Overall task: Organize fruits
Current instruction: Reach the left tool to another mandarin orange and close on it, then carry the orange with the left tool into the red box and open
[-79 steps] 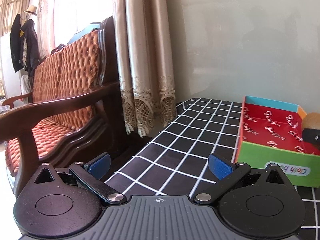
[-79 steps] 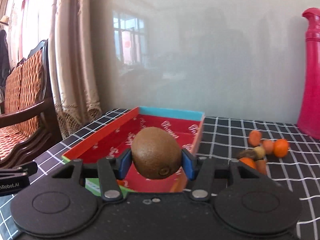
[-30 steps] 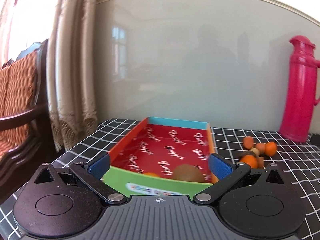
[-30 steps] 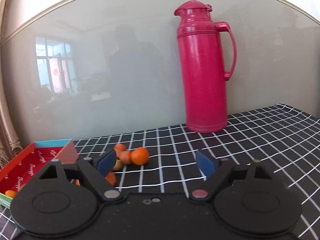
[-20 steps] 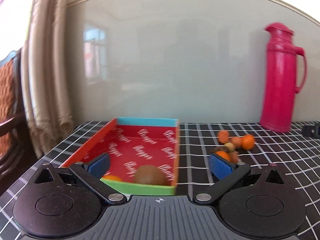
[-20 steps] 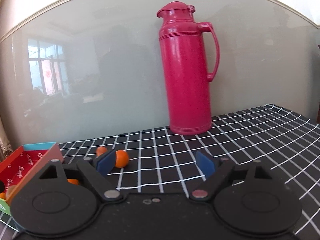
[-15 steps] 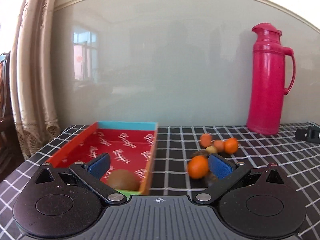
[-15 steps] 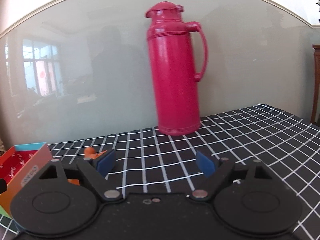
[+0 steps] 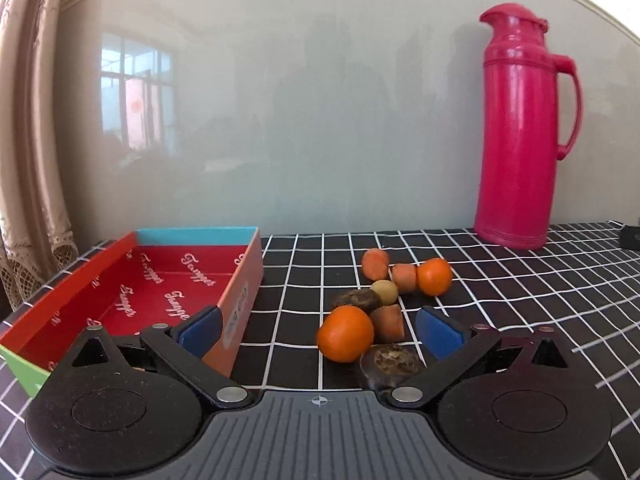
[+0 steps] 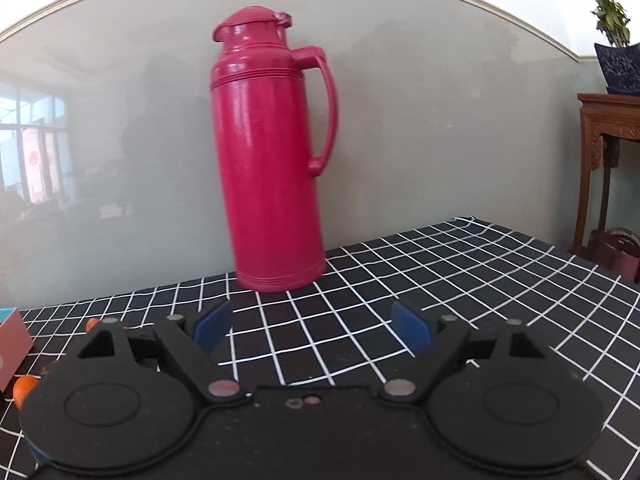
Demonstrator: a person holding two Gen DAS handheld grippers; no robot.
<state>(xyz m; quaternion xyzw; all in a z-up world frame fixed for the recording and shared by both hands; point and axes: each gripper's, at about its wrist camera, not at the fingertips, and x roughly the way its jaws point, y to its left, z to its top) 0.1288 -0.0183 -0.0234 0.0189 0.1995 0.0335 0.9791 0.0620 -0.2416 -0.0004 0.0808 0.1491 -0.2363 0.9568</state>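
The left gripper (image 9: 318, 330) is spread wide, empty; an orange (image 9: 345, 333) sits between its fingertips. The right gripper (image 10: 311, 326) is likewise spread, empty; a pink flask (image 10: 272, 168) stands ahead.

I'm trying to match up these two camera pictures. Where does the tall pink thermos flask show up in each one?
Left wrist view: the pink thermos flask stands far right, at the back of the checked tablecloth by the wall, beyond the loose fruit.
Right wrist view: the same flask fills the middle, straight ahead of the open right gripper.
Shared landmark: the colourful box, big at left in the left view, only a corner at the left edge in the right view.
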